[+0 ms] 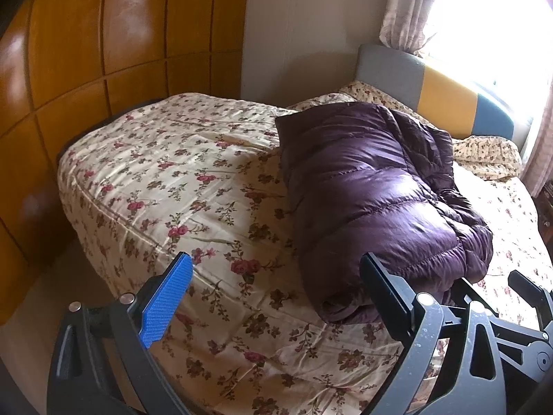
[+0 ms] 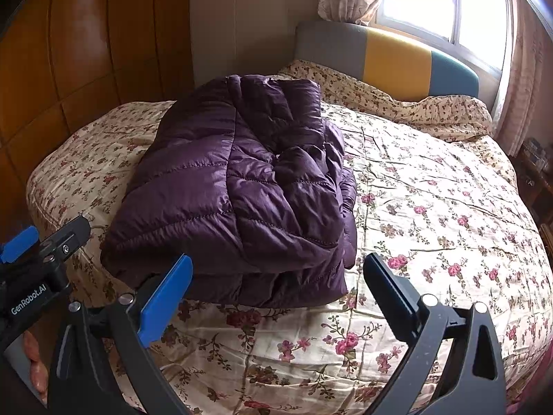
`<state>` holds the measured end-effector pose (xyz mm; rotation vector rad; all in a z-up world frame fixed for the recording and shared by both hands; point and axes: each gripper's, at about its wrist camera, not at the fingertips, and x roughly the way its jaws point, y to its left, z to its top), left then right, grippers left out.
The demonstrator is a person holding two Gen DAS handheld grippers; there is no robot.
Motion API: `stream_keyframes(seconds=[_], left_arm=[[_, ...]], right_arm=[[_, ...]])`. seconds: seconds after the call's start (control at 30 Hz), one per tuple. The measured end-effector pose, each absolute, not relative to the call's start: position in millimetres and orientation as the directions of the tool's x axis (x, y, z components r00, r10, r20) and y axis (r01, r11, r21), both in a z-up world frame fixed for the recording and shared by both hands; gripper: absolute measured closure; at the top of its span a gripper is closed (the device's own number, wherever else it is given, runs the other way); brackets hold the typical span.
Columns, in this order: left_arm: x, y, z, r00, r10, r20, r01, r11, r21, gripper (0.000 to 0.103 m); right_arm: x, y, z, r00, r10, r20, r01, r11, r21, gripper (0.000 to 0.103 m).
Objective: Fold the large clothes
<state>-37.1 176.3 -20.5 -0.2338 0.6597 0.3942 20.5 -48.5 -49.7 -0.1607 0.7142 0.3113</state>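
The jacket [image 2: 238, 186] is left folded on the bed [image 2: 432, 207], so both the left gripper [image 1: 276, 294] and right gripper [image 2: 276, 294] are held wide open, empty.

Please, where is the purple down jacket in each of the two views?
Left wrist: purple down jacket lies right of centre on the floral bedspread.
Right wrist: jacket lies left of centre.
Shared landmark: the grey, yellow and blue headboard behind it.
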Motion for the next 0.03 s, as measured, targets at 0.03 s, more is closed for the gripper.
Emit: stream_keyframes(seconds=[0.03], left_arm=[[-37.0, 176.3, -21.0, 0.719, 0.280, -0.636, -0.426, 0.901, -0.084, 0.006]], right_arm=[[20.5, -48.7, -49.8, 0.712, 0.225, -0.665, -0.334, 0.942, -0.039, 0.004]])
